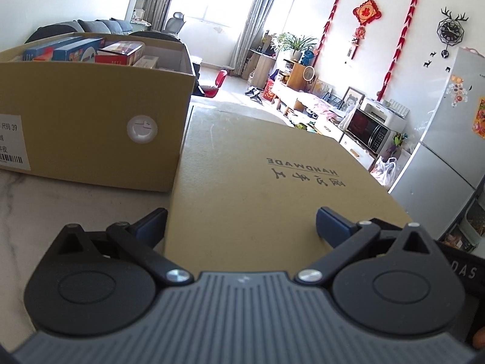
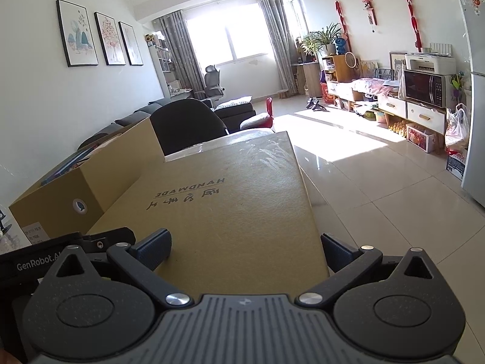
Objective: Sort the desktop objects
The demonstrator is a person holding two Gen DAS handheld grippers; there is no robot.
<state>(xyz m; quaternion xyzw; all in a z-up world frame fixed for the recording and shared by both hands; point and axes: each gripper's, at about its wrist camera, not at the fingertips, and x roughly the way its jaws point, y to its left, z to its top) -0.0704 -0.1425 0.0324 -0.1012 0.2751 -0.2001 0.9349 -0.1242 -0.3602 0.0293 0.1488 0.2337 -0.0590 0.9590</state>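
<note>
sunlit living room | marble tabletop (image 1: 45, 200) | both grippers' fingers apart, seemingly straddling box lid (image 1: 251, 182)

Printed upside down on the flat cardboard lid (image 1: 266, 188): "HANDWADE"; on the open shoe box's white label (image 1: 12, 139): "39"; on the left gripper's body (image 2: 33, 265): "GenRobot.AI", partly cut off.

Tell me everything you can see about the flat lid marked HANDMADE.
The lid is flat tan cardboard with dark HANDMADE lettering and a line of characters, printed upside down to both cameras. It sits beside the open box, near edge framed by both grippers, left gripper and right gripper, jaws wide apart. Whether pads touch it is unclear.
</note>
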